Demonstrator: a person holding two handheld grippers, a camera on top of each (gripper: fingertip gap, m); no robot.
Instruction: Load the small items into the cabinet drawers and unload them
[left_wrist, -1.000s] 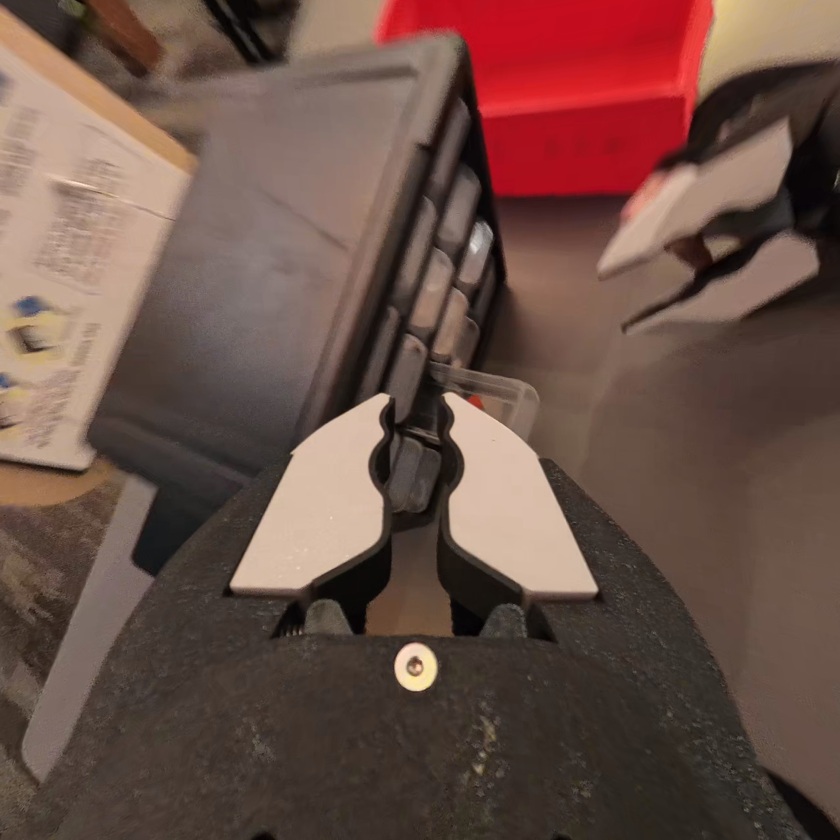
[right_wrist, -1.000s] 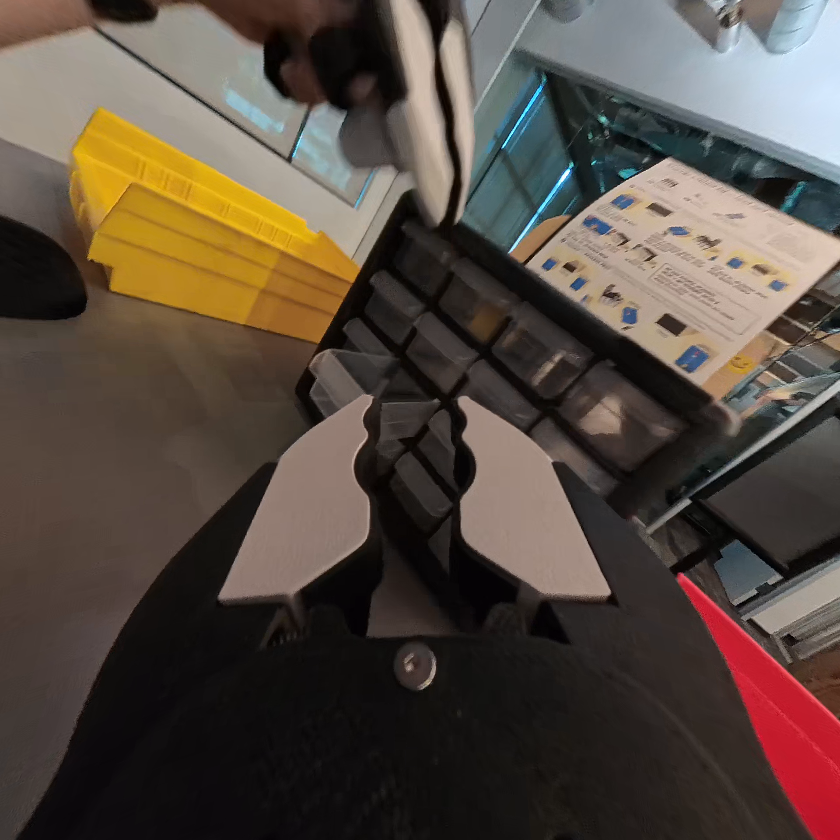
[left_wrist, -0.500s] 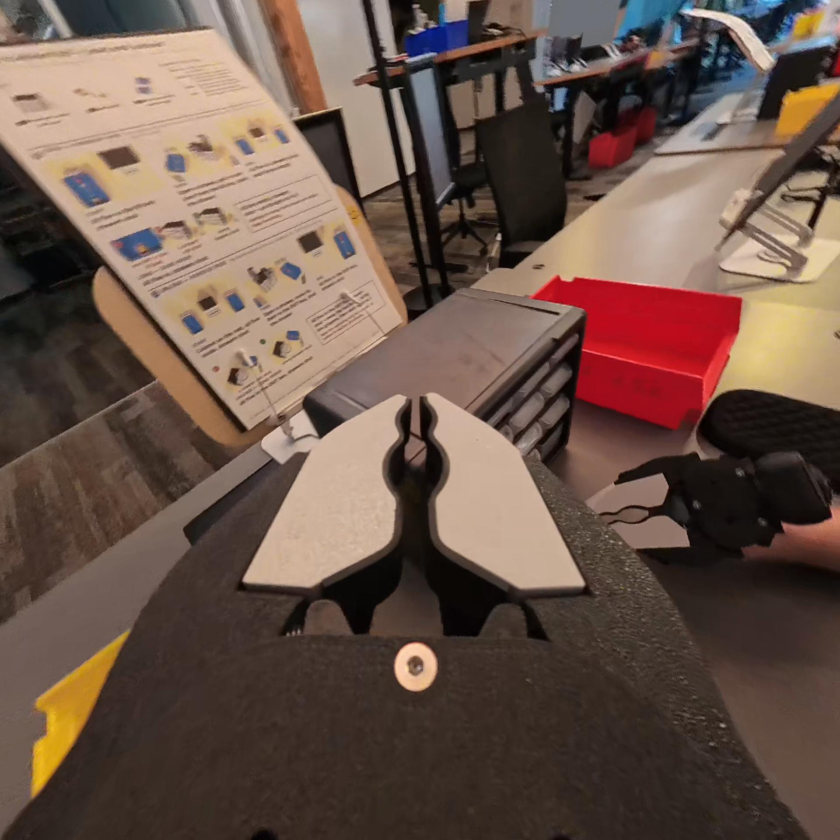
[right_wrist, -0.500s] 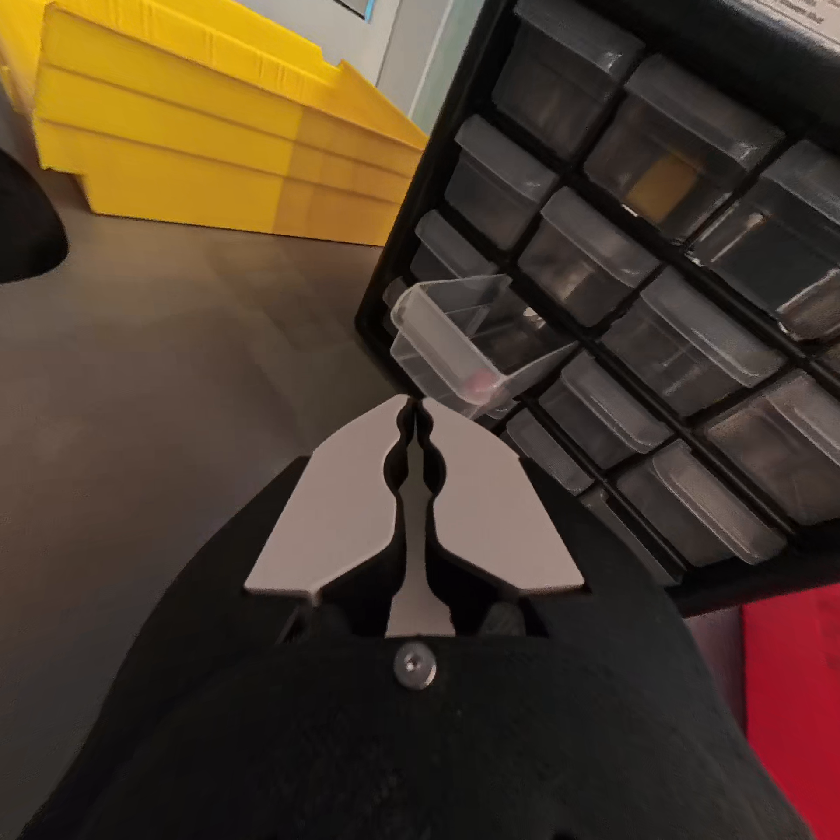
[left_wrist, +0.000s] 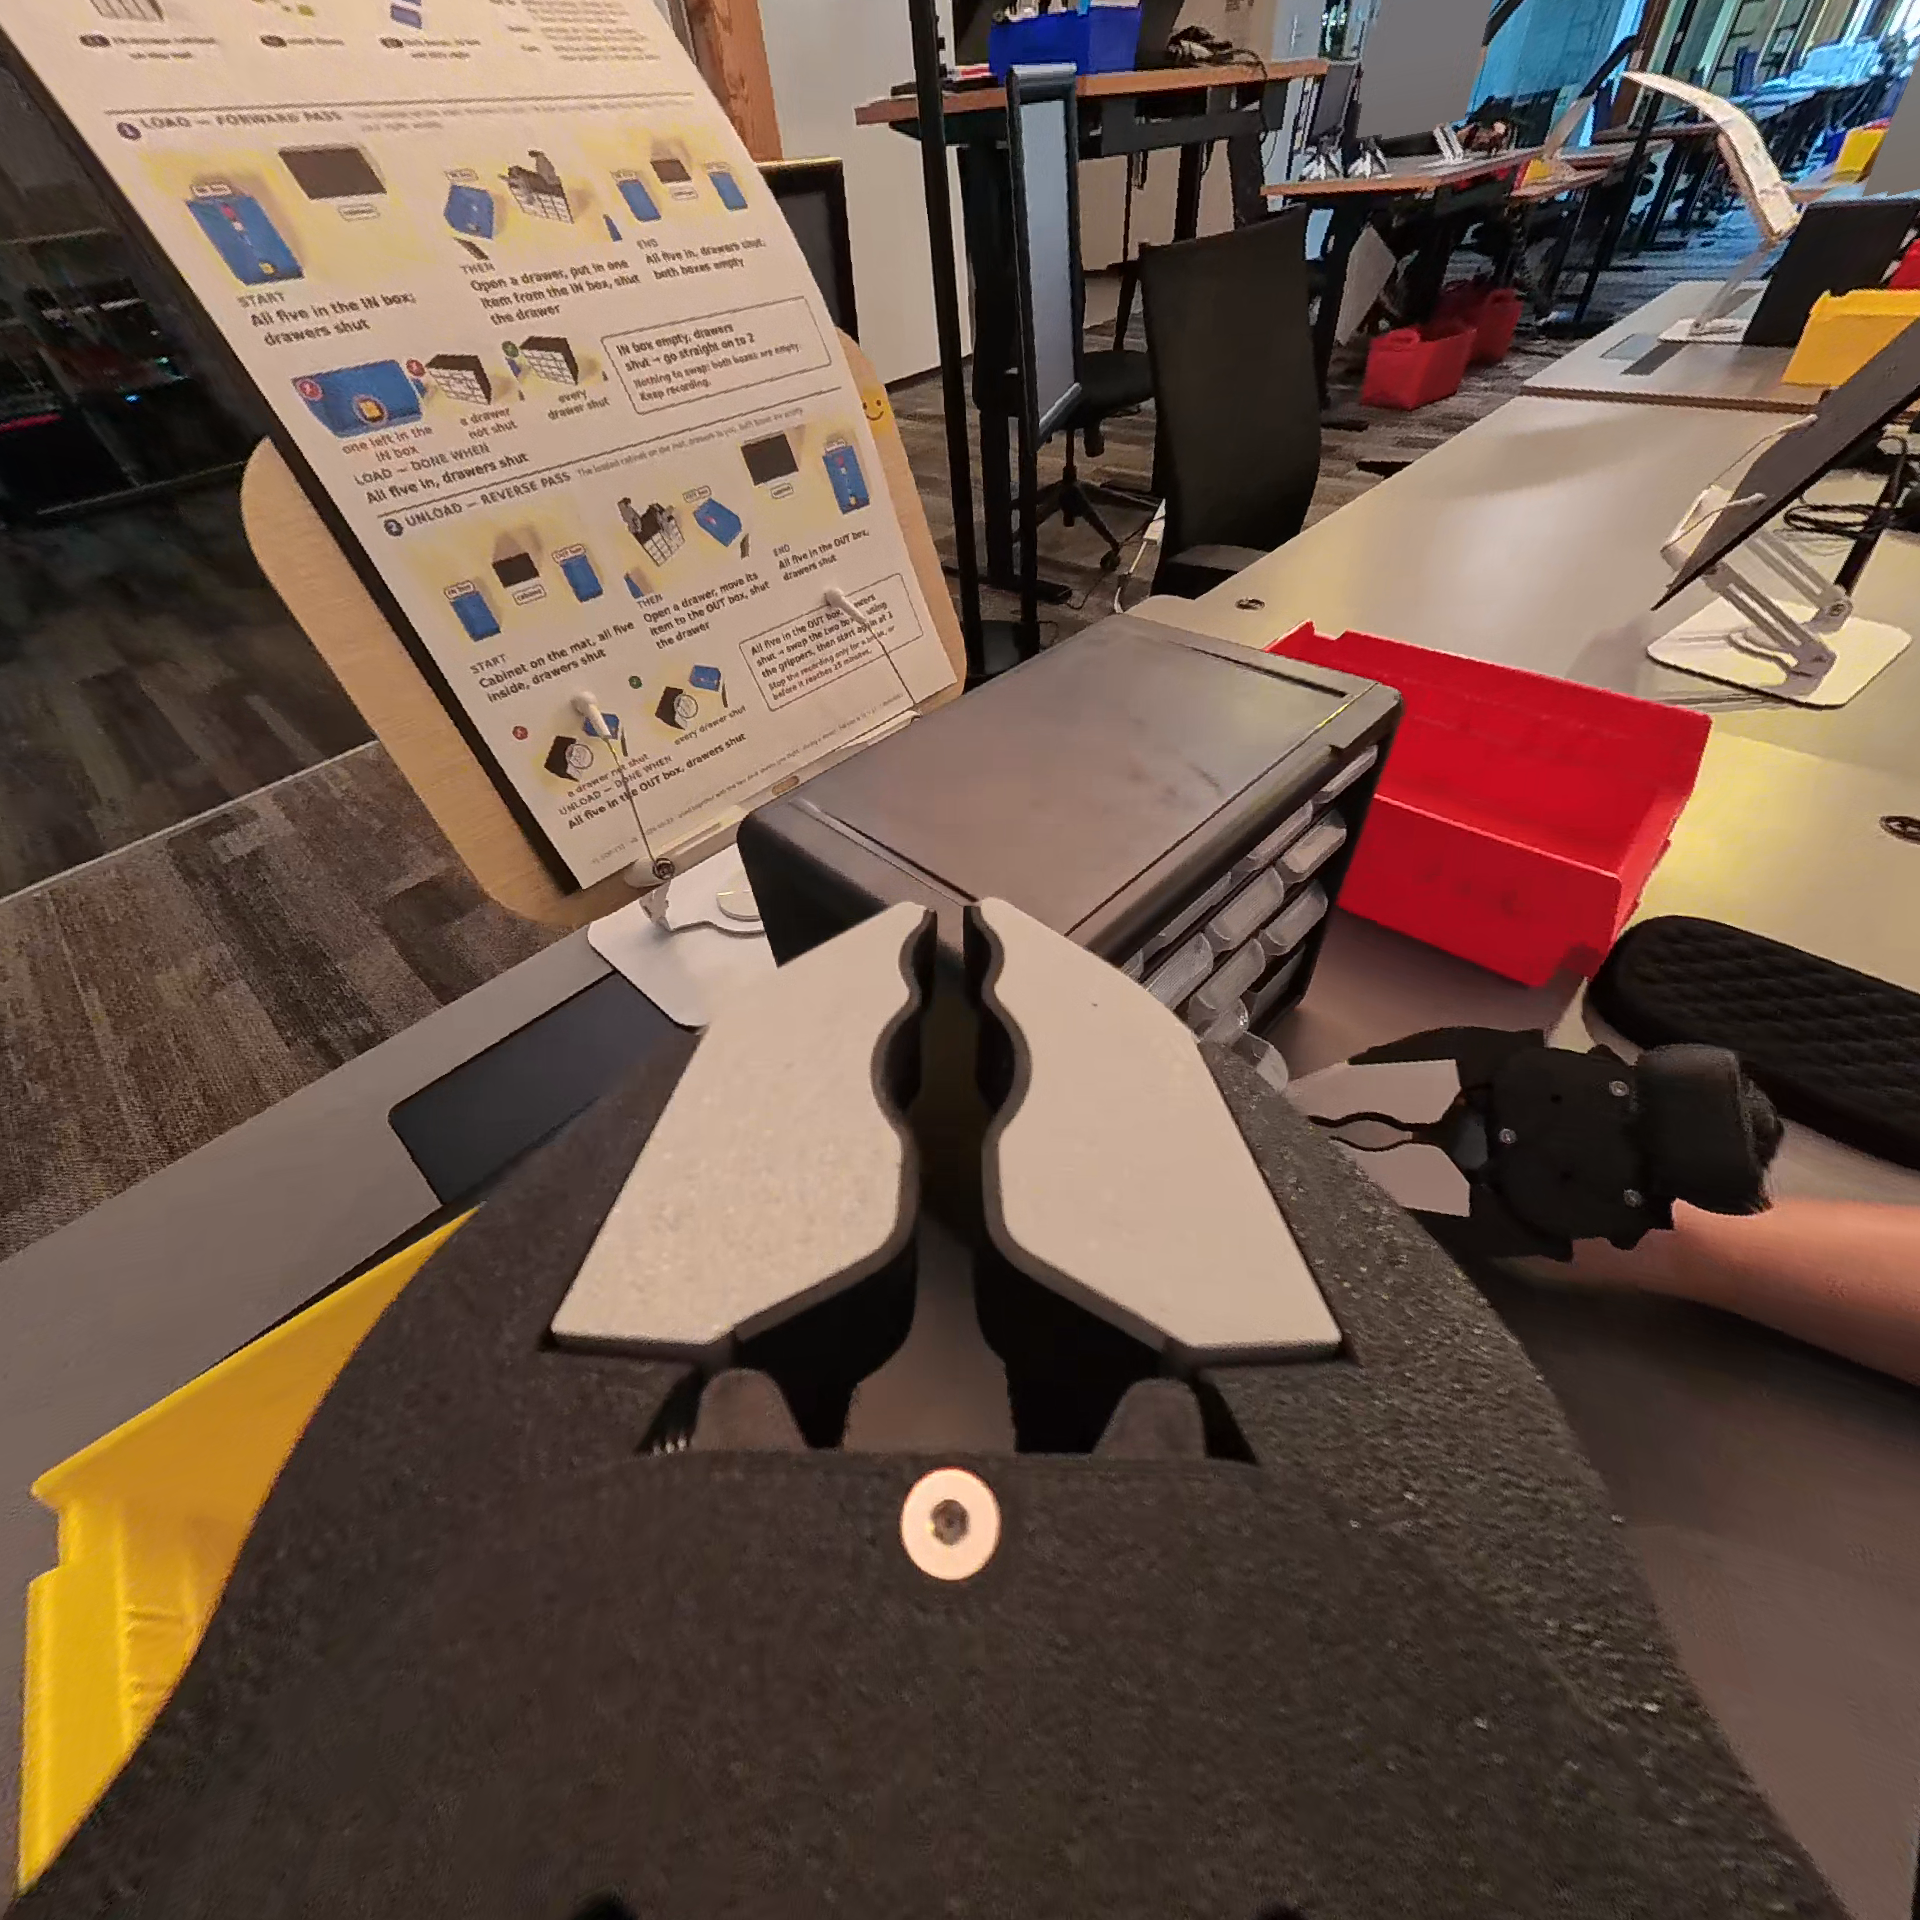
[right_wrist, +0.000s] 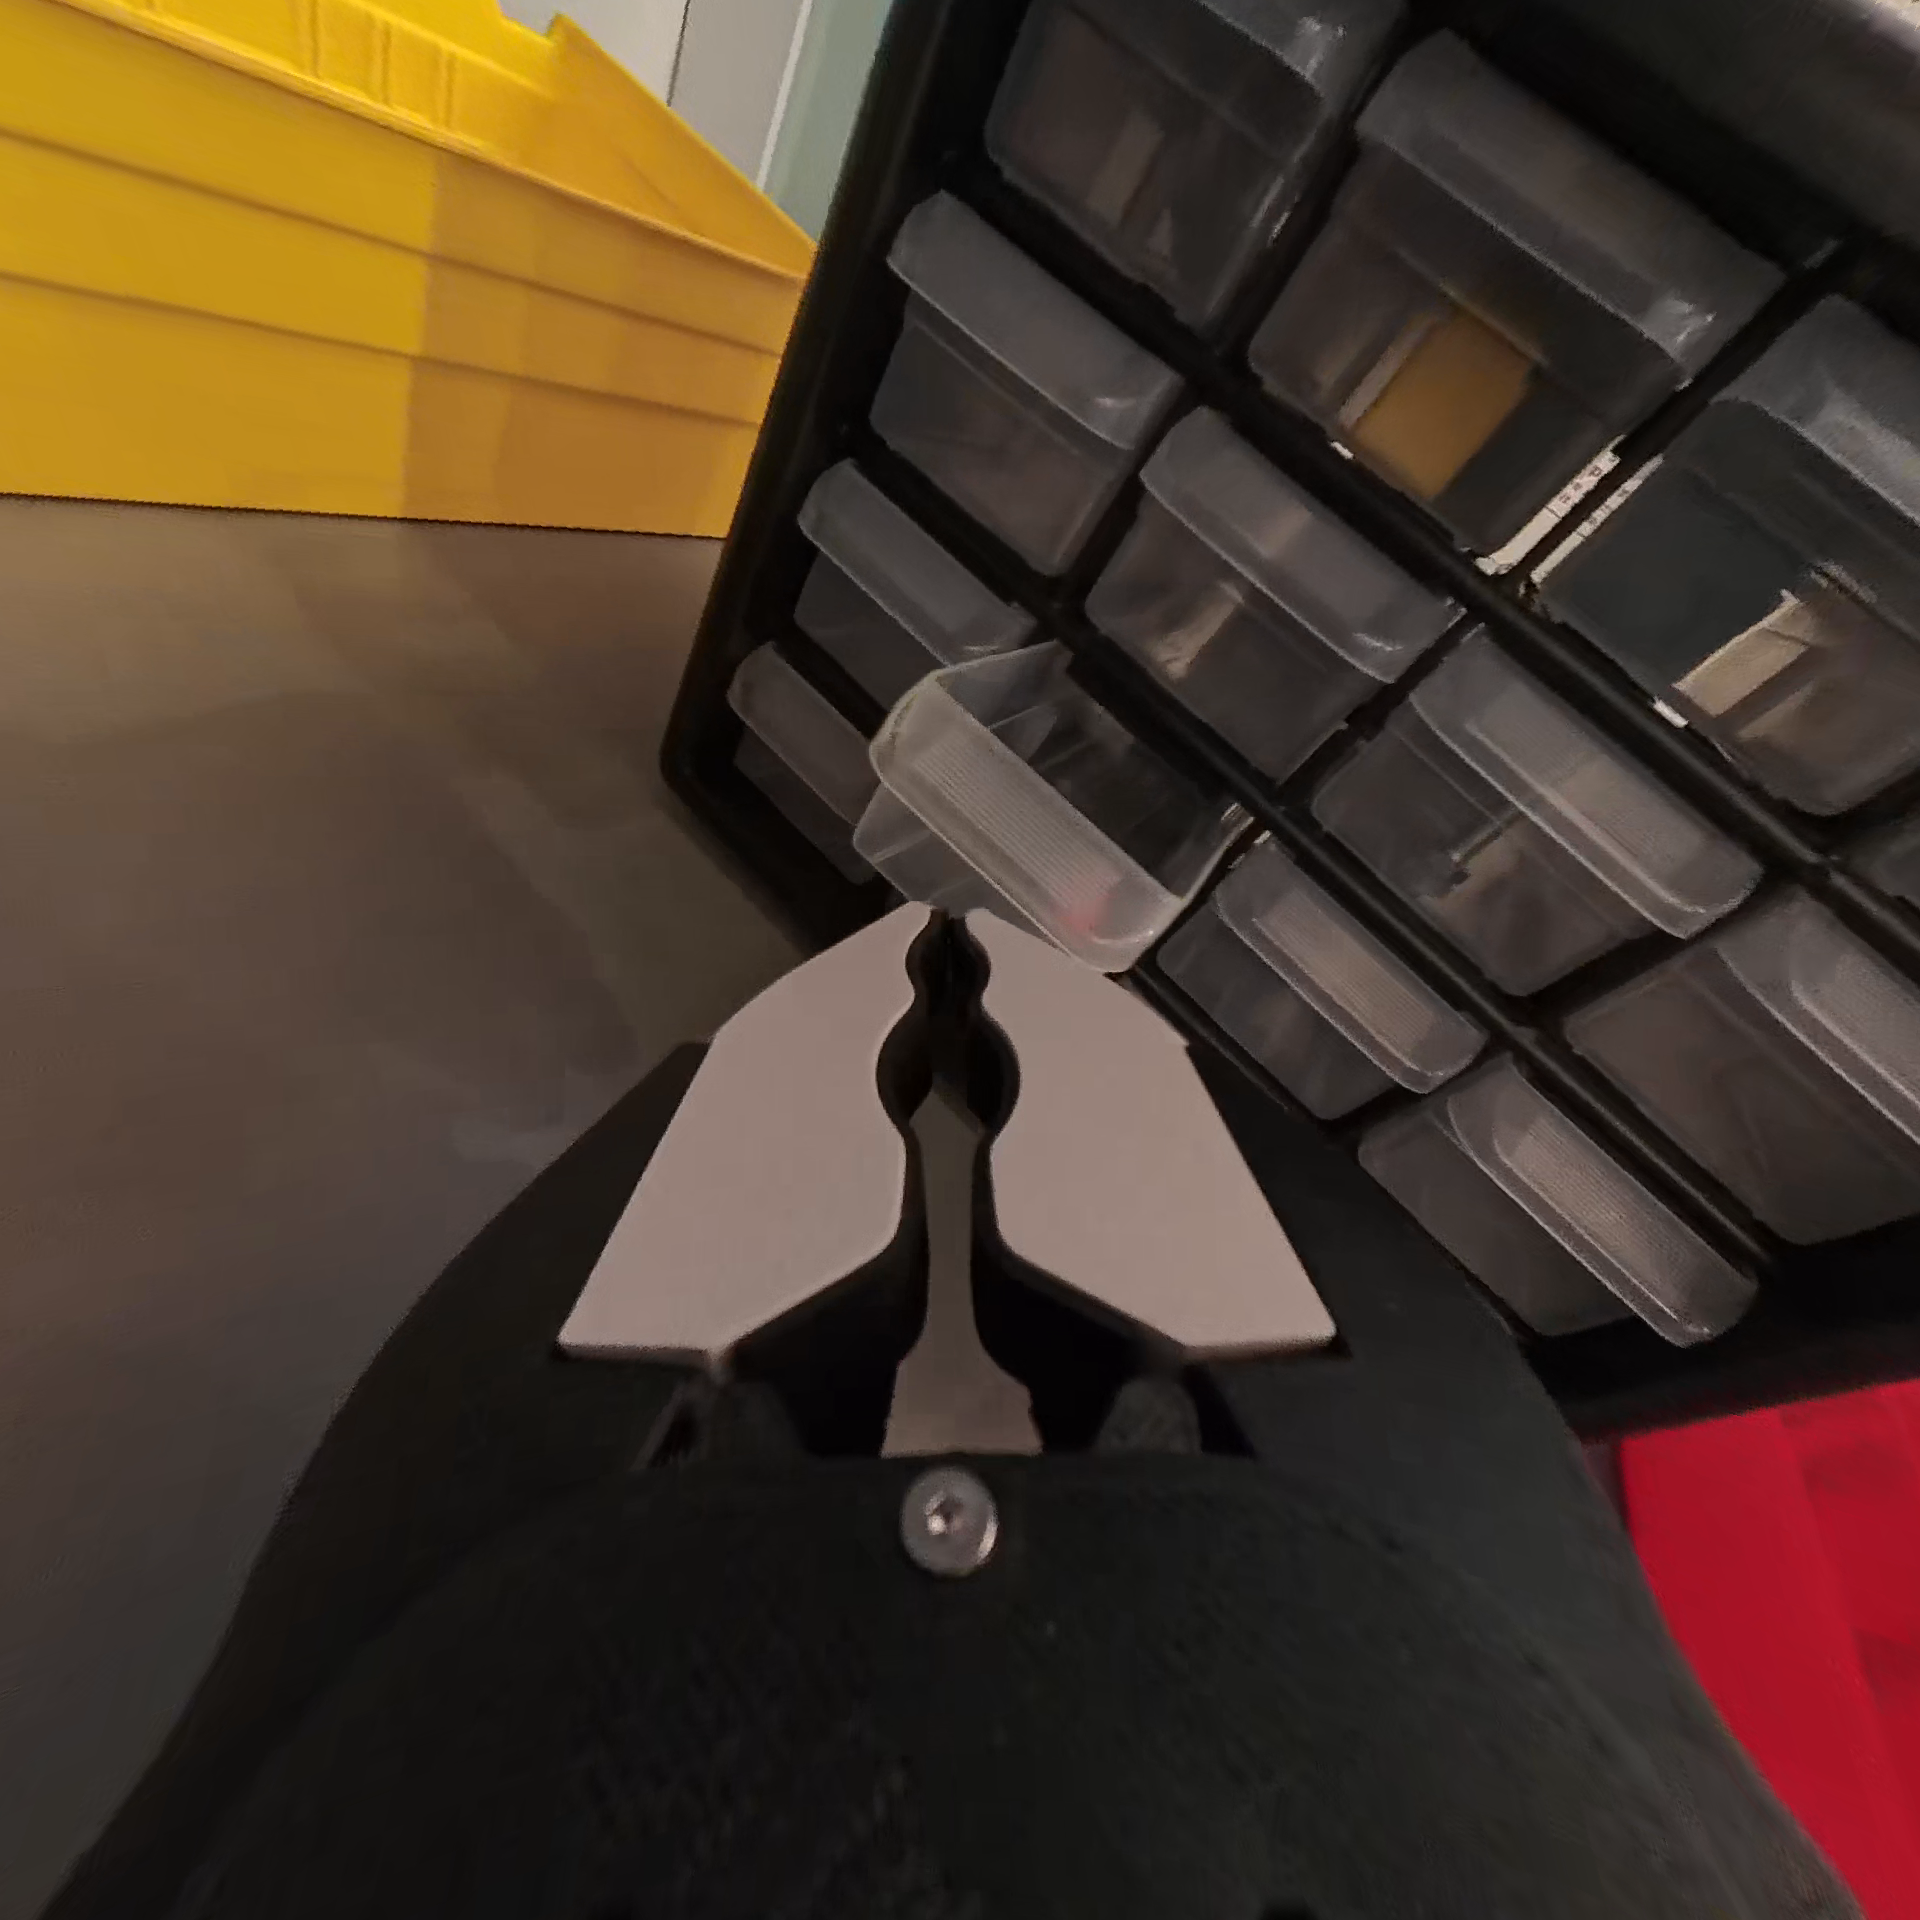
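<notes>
Closer now — R gripper (right_wrist: 948, 923) at clear ribbed drawer (right_wrist: 1023, 821)

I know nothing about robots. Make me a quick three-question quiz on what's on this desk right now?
1. True or false: every drawer of the black cabinet is pushed shut.
2. Which colour is the bin on the far side of the cabinet in the left wrist view? A red, B blue, C green.
3. Fill in: the right gripper, shut, points at the pulled-out clear ____.

Key: 1 false; 2 A; 3 drawer.
</notes>
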